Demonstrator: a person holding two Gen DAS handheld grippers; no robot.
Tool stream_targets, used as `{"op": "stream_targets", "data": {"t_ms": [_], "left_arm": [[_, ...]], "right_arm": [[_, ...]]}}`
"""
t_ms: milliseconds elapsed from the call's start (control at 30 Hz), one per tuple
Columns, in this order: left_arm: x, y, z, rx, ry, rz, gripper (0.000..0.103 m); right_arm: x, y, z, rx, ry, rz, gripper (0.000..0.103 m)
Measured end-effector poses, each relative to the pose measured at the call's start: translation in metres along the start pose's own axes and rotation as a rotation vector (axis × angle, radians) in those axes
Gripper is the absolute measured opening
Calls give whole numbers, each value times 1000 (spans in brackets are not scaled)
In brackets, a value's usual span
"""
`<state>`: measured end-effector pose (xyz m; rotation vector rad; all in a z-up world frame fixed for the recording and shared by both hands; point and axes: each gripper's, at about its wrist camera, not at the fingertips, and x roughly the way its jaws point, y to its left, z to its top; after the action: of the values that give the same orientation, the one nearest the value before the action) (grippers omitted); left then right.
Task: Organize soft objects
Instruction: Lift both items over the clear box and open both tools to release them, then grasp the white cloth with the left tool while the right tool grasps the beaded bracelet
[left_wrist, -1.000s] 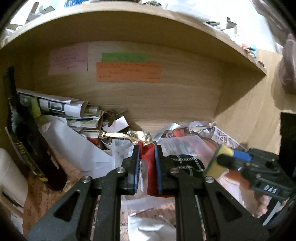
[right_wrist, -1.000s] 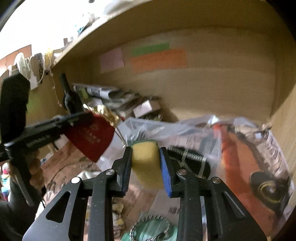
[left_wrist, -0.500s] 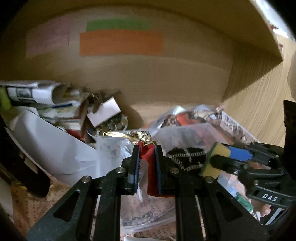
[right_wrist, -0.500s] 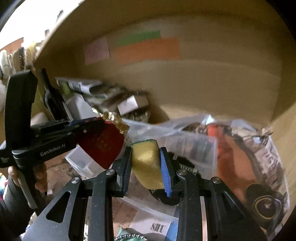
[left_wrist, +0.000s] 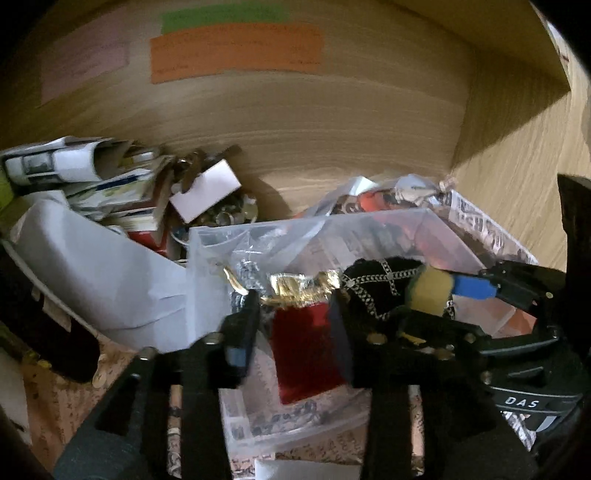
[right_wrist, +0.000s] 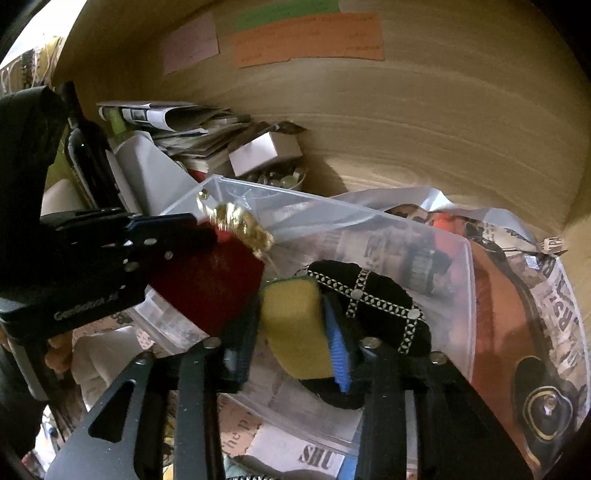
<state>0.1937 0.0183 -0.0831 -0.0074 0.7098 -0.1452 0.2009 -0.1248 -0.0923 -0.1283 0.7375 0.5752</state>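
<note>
A: Well, we have the left claw (left_wrist: 295, 317) spread wide, the red pouch (left_wrist: 308, 350) hanging loose between its jaws, gold top at 12 o'clock. Whether either pad touches it we cannot tell.

B: And our right claw (right_wrist: 291, 328) is clamped on the sponge (right_wrist: 295, 325), long axis running 12 to 6.

A: Both sit over the clear bin (left_wrist: 388, 236), straight below. The black pouch (right_wrist: 369, 299) already lies in it, just at 3 o'clock of the sponge.

B: So the pouch drops first, we judge; it is the one already let go.

A: From the left view we see the gap on both sides of the red pouch; from the right view the left claw (right_wrist: 207, 240) hides that.

B: But only the right view shows us the bin's far rim (right_wrist: 332, 206) and the bottle (right_wrist: 88, 155) at 10 o'clock.
</note>
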Motion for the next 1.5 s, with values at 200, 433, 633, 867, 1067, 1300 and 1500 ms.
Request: {"op": "stream_targets", "data": {"t_ms": [200,433,633,867,1067,1300,1500], "left_arm": [[-31,4,-1,-12,-76,33,58],[-76,10,-7,-25,-171,55,81],[-101,12,-22,-29,-212,67,99],[-97,6,-53,-27,-144,66,101],[-83,6,-83,-75,-53,41,101],[-68,-2,-112,-90,25,22,101],[-58,-7,-121,-103,44,17,101]], "right_arm": [[-20,-2,3,11,-59,-22,60],[-58,0,-1,16,-150,-50,73],[-91,0,-14,28,-220,-77,84],[-95,3,-42,55,-181,-71,84],[-80,3,-75,126,-99,-34,84],[-69,7,-102,133,-17,-11,58],[-60,6,-111,138,22,-7,36]]}}
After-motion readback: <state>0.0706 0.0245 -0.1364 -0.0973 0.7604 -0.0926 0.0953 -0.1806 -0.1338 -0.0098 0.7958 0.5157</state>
